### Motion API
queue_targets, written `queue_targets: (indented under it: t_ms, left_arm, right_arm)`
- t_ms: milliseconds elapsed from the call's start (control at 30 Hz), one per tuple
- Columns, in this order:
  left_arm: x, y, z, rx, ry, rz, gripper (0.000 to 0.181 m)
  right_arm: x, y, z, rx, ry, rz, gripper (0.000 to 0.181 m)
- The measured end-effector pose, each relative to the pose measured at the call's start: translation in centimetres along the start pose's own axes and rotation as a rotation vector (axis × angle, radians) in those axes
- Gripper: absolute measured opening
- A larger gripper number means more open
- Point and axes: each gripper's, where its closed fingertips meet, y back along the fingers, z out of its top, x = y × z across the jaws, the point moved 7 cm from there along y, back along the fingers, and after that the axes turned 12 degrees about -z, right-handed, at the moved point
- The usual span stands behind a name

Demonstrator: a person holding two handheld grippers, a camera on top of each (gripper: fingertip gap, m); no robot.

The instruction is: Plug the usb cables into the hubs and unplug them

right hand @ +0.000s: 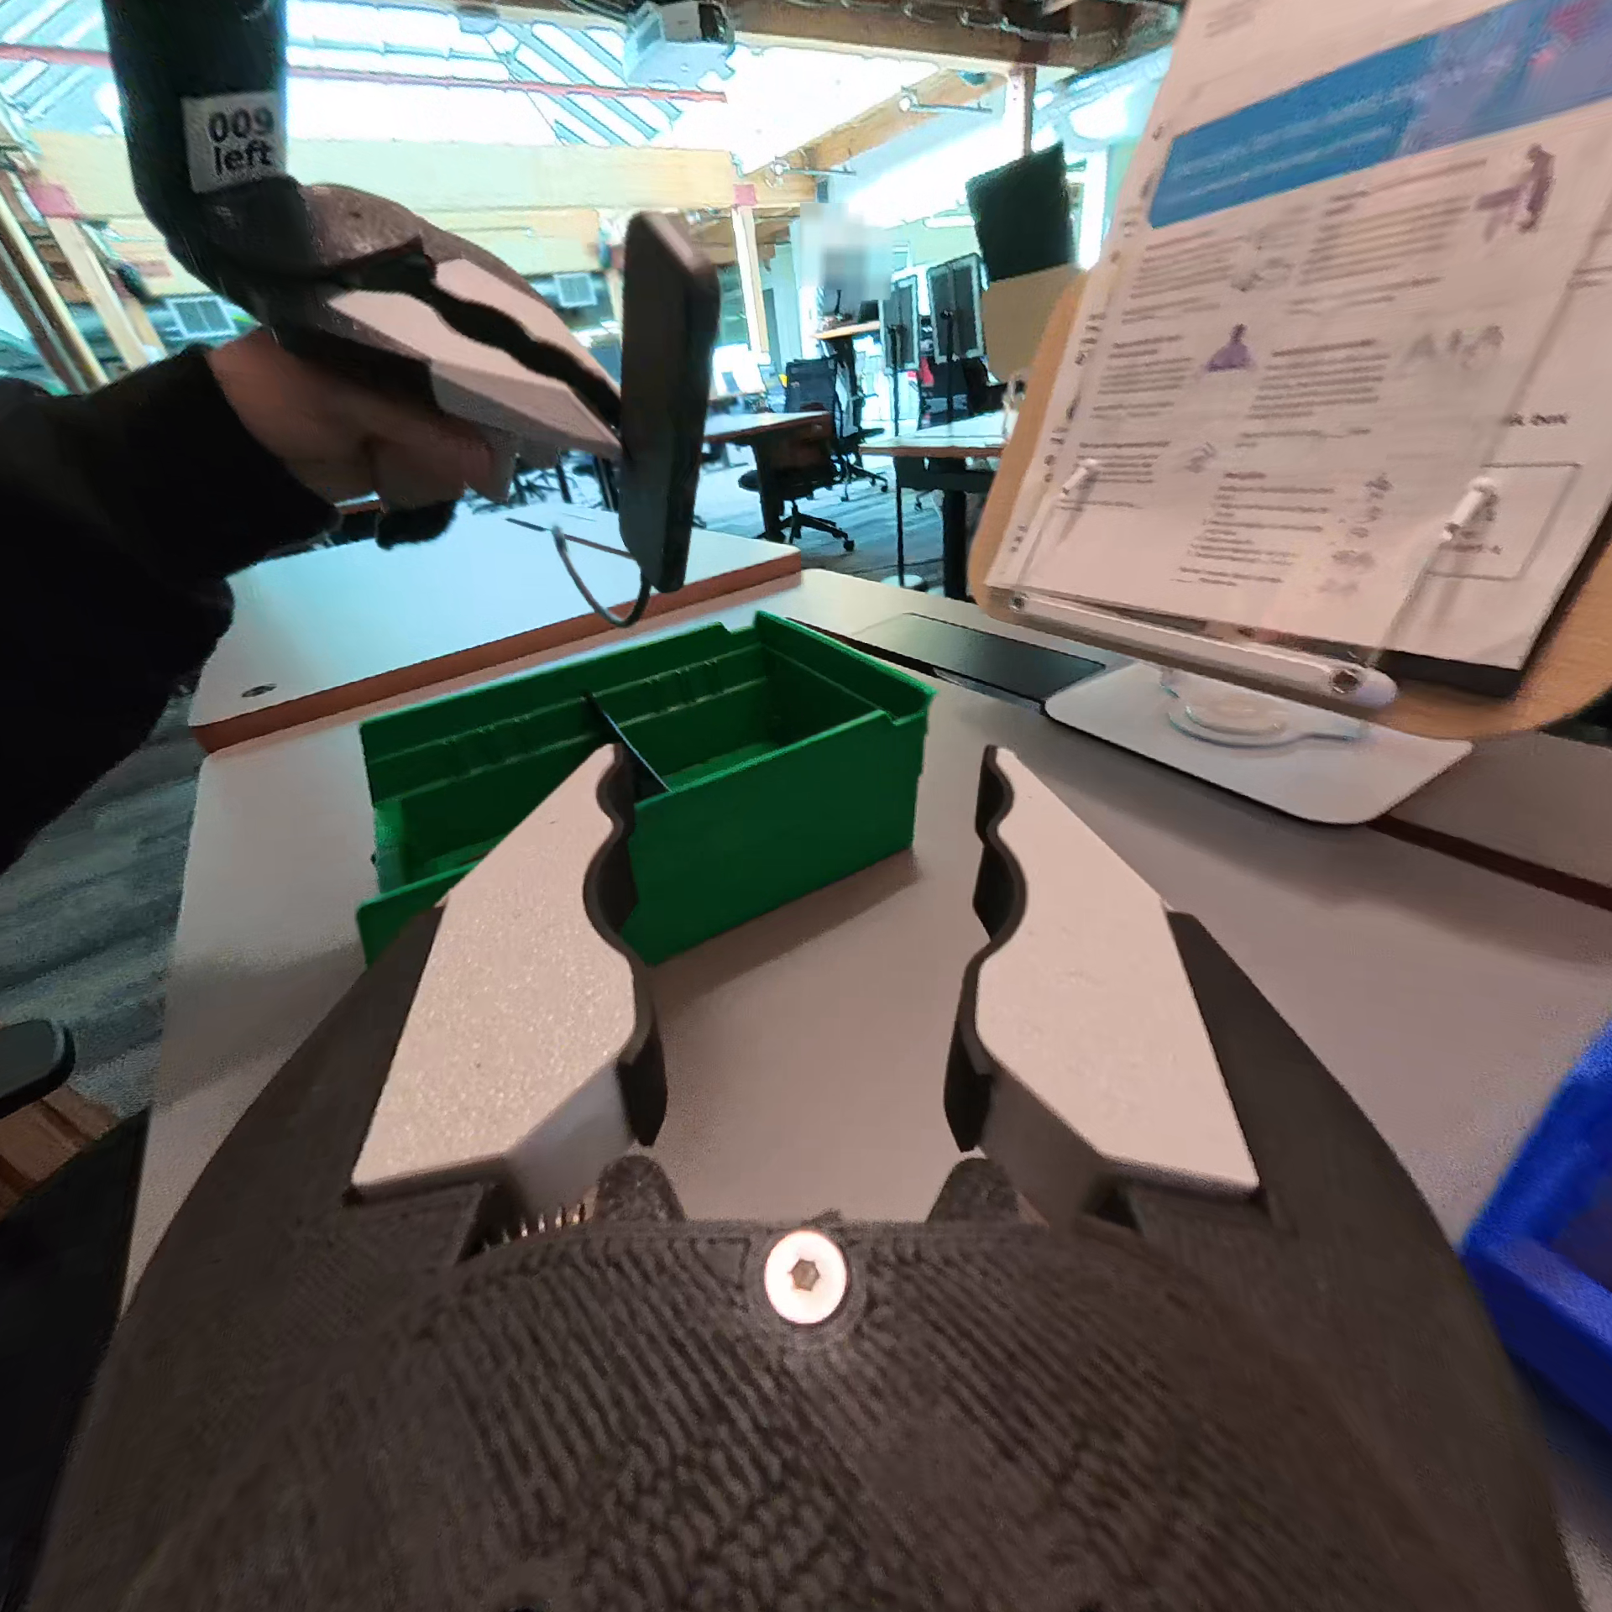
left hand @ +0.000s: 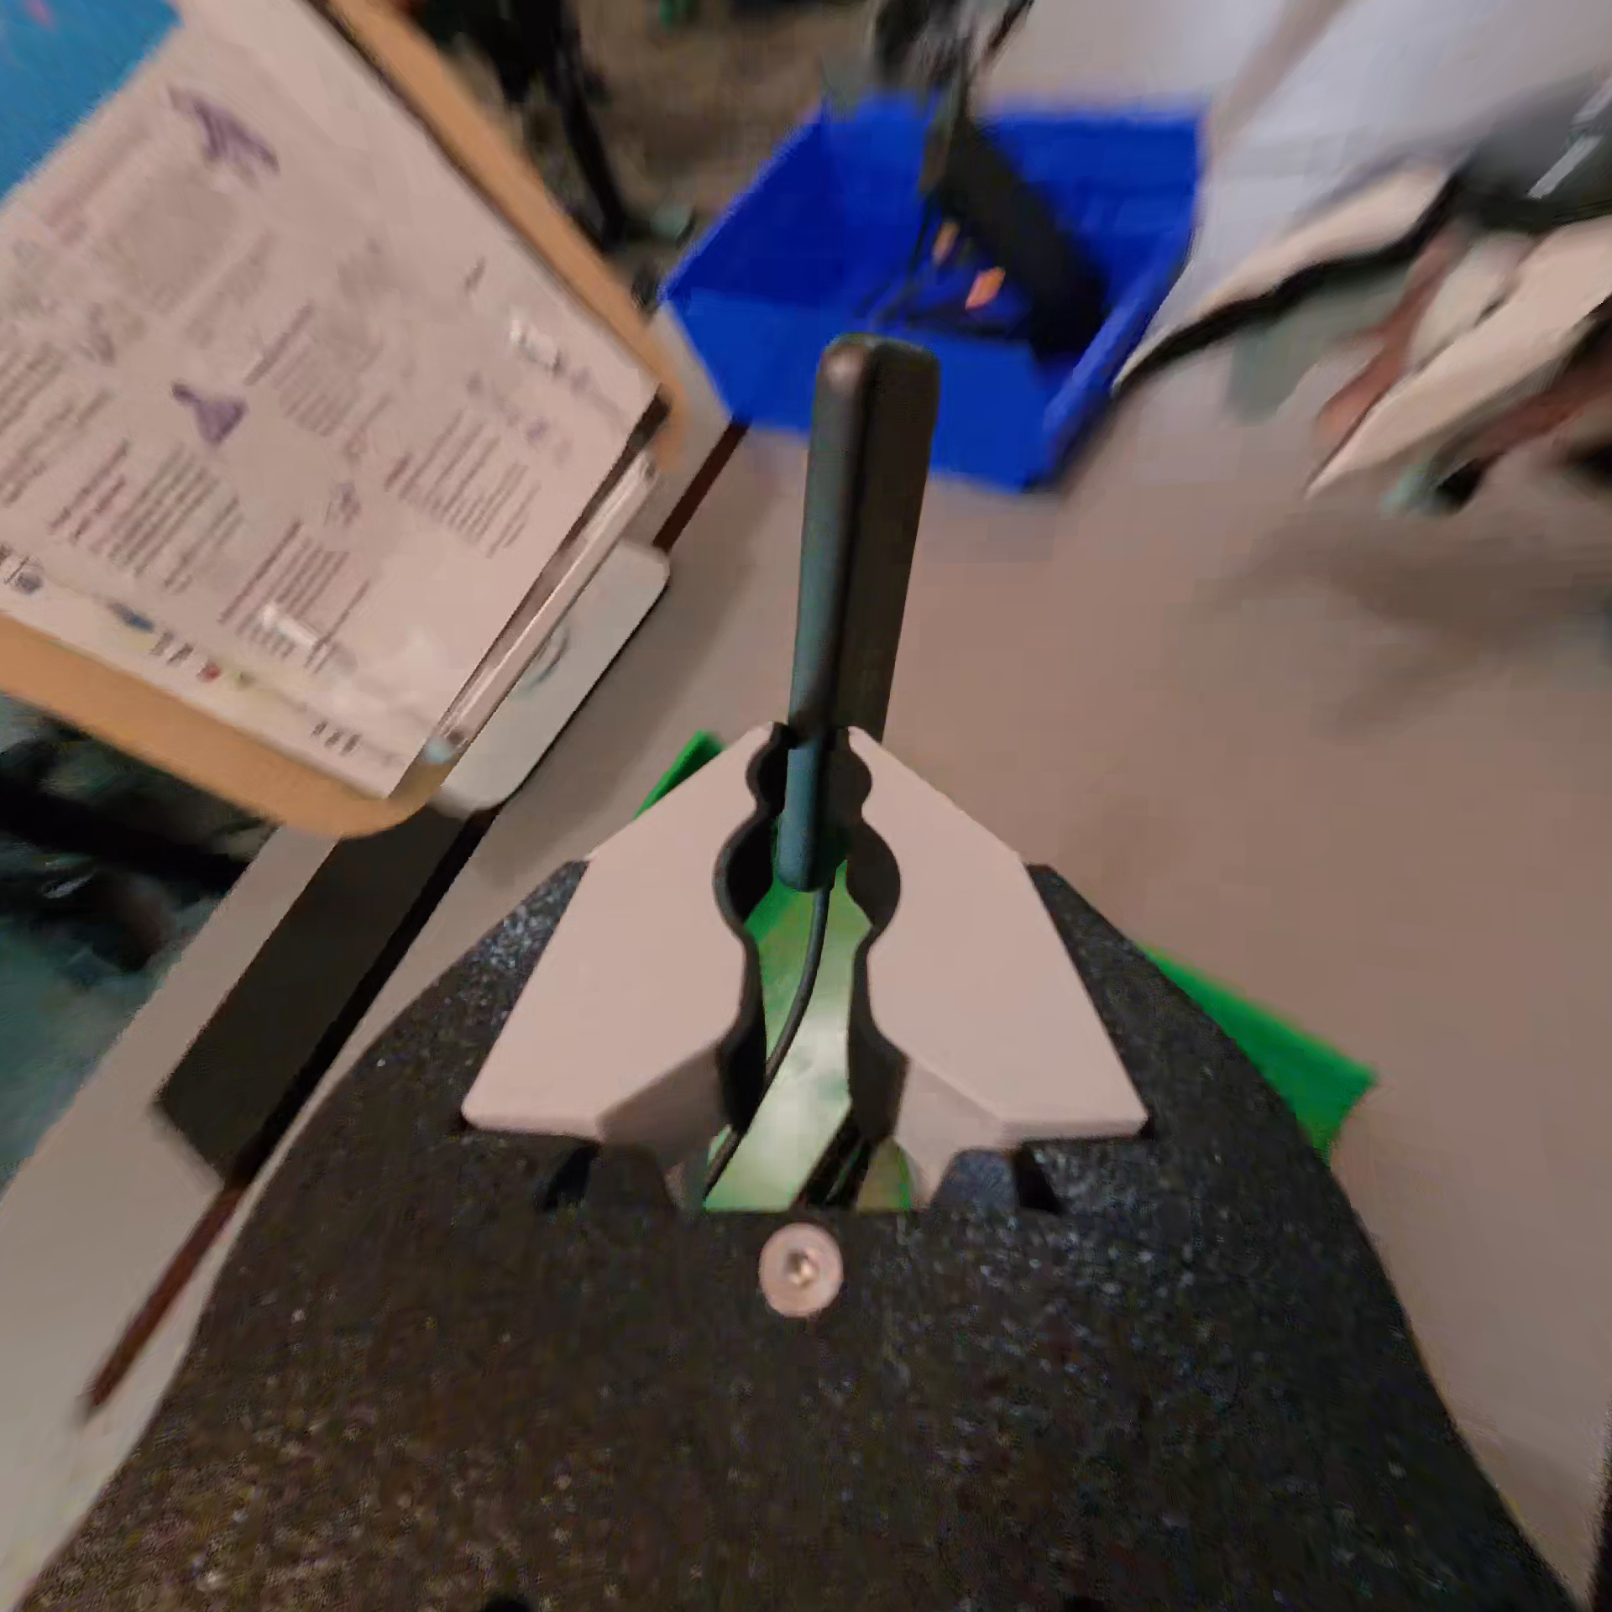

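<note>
My left gripper [left hand: 807, 741] is shut on a flat dark usb hub [left hand: 859, 532], which sticks out forward past the fingertips, with its thin black cable [left hand: 798, 986] trailing back between the fingers. In the right wrist view the left gripper [right hand: 611, 436] holds the hub [right hand: 663, 392] on edge in the air above the green box [right hand: 768, 785], its short cable [right hand: 602, 593] hanging in a loop. My right gripper [right hand: 807, 785] is open and empty, low over the table just in front of the green box.
A blue bin [left hand: 1116, 392] with dark cables and parts sits ahead on the table; its corner shows in the right wrist view [right hand: 1553, 1291]. A document stand with a printed sheet [right hand: 1308, 366] stands at the right. A person's hand and dark sleeve [right hand: 131, 488] hold the left gripper.
</note>
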Motion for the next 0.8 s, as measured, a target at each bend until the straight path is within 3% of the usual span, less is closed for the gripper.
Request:
queue_targets:
  t_ms: [133,233,367,433,533,600,733,800]
  left_arm:
    - [-4.4,0.3,2.8,-0.375,0.067,-0.228,0.008]
    - [-8.1,0.0,3.8,-0.606,-0.014,-0.404,0.008]
    - [-10.8,-0.8,3.8,-0.747,-0.067,-0.510,0.008]
    - [-11.2,-1.3,3.6,-0.781,-0.050,-0.527,0.008]
    - [-11.4,-1.6,3.6,-0.814,-0.036,-0.522,0.009]
    - [-11.3,-1.8,3.7,-0.822,-0.001,-0.465,0.000]
    - [-10.8,-1.4,3.8,-0.848,0.065,-0.246,0.042]
    - [-11.2,-1.8,3.7,-0.782,0.057,-0.166,0.060]
  right_arm:
    - [3.3,-0.7,0.9,-0.076,0.041,0.086,0.066]
    - [6.5,-0.4,2.2,-0.191,0.116,0.173,0.063]
    - [8.9,0.6,3.6,-0.330,0.220,0.181,0.036]
    - [9.6,1.0,3.5,-0.359,0.304,0.203,0.013]
    - [9.2,1.2,3.8,-0.378,0.376,0.112,0.011]
    - [8.3,1.2,4.1,-0.394,0.459,-0.051,0.011]
    - [5.9,1.1,3.8,-0.307,0.701,-0.390,0.011]
    - [5.6,0.9,3.4,-0.278,0.841,-0.452,0.010]
